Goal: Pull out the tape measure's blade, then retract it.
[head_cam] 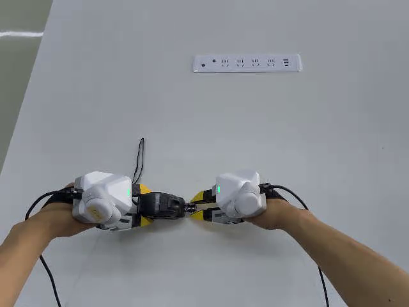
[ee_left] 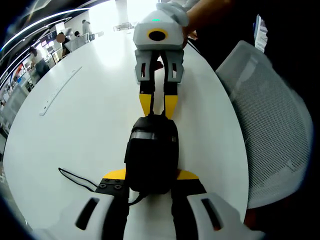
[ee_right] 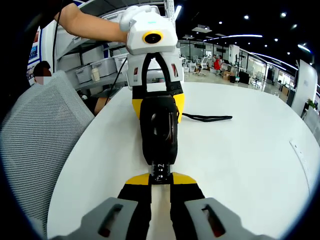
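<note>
A black tape measure (head_cam: 160,205) lies low on the white table between both grippers. My left gripper (head_cam: 142,206) is shut on its body; in the left gripper view the case (ee_left: 151,155) sits between the yellow-tipped fingers (ee_left: 116,174). My right gripper (head_cam: 196,206) faces it from the right, shut on the blade's end hook (ee_right: 160,174) at the case mouth (ee_right: 160,165). Almost no blade shows outside the case (ee_right: 159,130). The tape measure's black wrist strap (head_cam: 139,160) trails away across the table. The other gripper (ee_left: 157,102) (ee_right: 156,102) appears in each gripper view.
A white power strip (head_cam: 246,62) lies far back on the table (head_cam: 287,141). Black cables (head_cam: 38,203) run from the grippers toward the near edge. A grey mesh chair (ee_left: 270,125) stands beside the table. The table's left edge (head_cam: 25,83) drops to the floor.
</note>
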Motion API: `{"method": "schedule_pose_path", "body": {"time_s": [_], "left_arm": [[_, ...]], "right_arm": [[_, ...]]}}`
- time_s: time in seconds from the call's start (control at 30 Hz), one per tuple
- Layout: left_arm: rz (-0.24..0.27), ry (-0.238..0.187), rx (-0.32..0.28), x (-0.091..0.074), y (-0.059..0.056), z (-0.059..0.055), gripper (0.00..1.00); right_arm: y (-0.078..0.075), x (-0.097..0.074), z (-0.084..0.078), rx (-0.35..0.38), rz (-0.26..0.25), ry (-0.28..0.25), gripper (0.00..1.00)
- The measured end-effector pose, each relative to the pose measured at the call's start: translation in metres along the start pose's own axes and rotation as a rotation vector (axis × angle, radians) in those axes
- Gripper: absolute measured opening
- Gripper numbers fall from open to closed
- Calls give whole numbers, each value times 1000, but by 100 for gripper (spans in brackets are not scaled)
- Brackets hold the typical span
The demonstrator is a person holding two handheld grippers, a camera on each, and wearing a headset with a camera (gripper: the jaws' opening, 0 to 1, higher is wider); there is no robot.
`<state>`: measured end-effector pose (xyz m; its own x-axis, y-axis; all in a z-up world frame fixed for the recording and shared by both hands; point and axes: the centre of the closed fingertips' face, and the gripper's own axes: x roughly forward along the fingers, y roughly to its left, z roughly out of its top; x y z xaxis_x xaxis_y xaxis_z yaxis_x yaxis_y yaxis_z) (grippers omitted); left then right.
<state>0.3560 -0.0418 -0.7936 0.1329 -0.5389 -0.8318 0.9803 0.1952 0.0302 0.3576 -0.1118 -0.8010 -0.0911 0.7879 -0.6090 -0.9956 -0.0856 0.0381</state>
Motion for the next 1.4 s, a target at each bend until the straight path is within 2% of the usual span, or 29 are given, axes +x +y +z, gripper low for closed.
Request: {"method": "schedule_pose_path", "body": {"time_s": [1.4], "left_arm": [[-12, 11, 11, -3, -2, 2, 29]], "right_arm": [[1, -18, -10, 12, -2, 12, 11]]}}
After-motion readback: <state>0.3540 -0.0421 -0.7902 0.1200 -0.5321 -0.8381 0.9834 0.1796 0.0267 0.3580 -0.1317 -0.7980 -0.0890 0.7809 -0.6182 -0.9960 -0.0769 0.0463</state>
